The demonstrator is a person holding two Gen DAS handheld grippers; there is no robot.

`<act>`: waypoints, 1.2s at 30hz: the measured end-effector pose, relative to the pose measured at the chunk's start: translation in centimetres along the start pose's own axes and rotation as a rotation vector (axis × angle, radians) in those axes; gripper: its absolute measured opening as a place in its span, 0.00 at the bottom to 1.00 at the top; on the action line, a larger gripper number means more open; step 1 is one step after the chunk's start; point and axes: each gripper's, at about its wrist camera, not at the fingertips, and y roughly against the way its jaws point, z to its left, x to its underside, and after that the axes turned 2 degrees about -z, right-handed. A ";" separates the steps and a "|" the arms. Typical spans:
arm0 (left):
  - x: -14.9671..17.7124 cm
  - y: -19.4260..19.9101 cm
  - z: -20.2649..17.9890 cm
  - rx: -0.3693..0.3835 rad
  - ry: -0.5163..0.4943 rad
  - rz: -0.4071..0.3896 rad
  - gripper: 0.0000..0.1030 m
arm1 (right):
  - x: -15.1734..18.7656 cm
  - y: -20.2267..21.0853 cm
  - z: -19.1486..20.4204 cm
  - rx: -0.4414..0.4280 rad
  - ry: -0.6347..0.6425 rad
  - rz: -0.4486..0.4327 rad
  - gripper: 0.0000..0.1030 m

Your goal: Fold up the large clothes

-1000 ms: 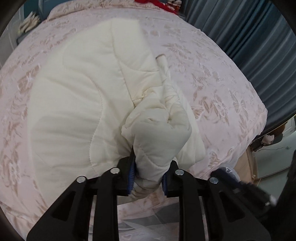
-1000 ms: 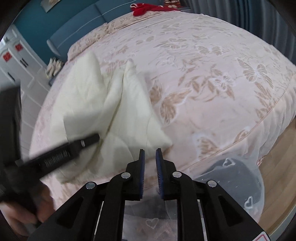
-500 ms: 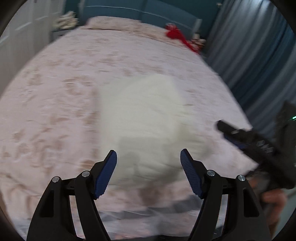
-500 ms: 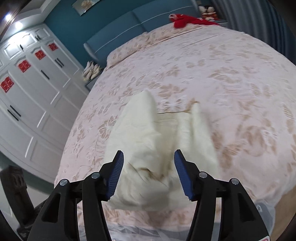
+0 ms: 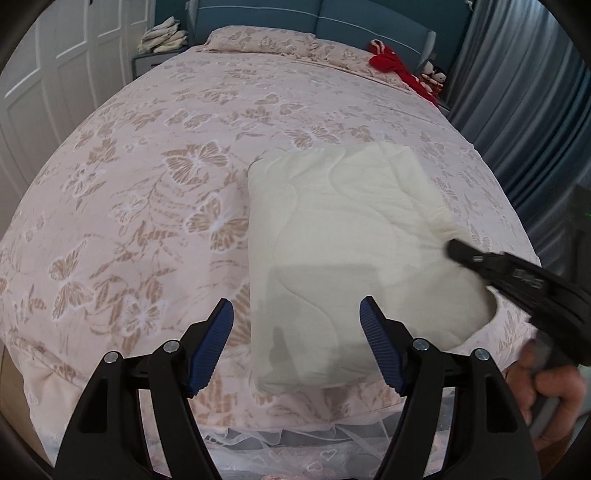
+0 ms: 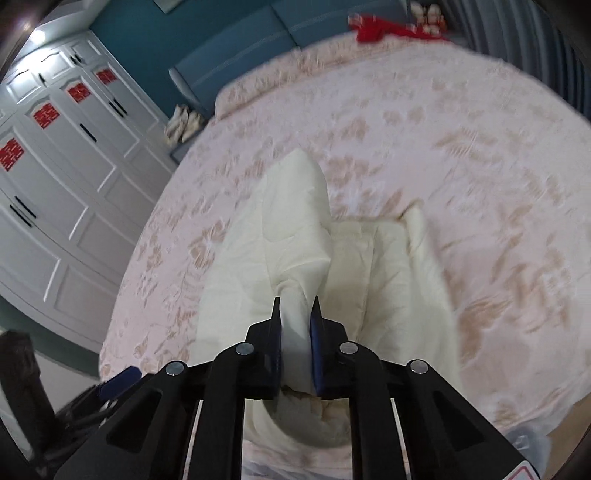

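Observation:
A cream quilted garment (image 5: 354,251) lies folded on the pink floral bed (image 5: 147,192), near its front right corner. My left gripper (image 5: 297,347) is open and empty, held above the garment's near left edge. My right gripper (image 6: 295,332) is shut on a bunched fold of the garment (image 6: 295,251) and lifts it off the bed. In the left wrist view the right gripper (image 5: 458,251) reaches in from the right onto the garment's right edge.
A red cloth (image 5: 391,66) and small dolls lie at the bed's far right. White wardrobe doors (image 6: 55,177) stand to the left. Grey curtains (image 5: 517,92) hang to the right. A blue headboard (image 5: 314,18) is at the back.
My left gripper let go of the garment, opened and drew back. My right gripper opened, then shut on a fold at the garment's right edge and raised it.

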 end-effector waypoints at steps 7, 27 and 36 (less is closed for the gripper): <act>0.0 -1.9 -3.7 0.016 -0.065 0.025 0.66 | 2.1 1.3 -6.5 0.109 -0.084 0.020 0.10; 4.1 -8.0 -5.8 -0.061 -0.133 0.156 0.68 | 5.7 -5.4 -8.3 0.324 0.010 0.196 0.12; 4.7 -9.6 -6.0 -0.104 -0.171 0.146 0.73 | 6.0 -7.2 -7.5 0.381 0.074 0.216 0.13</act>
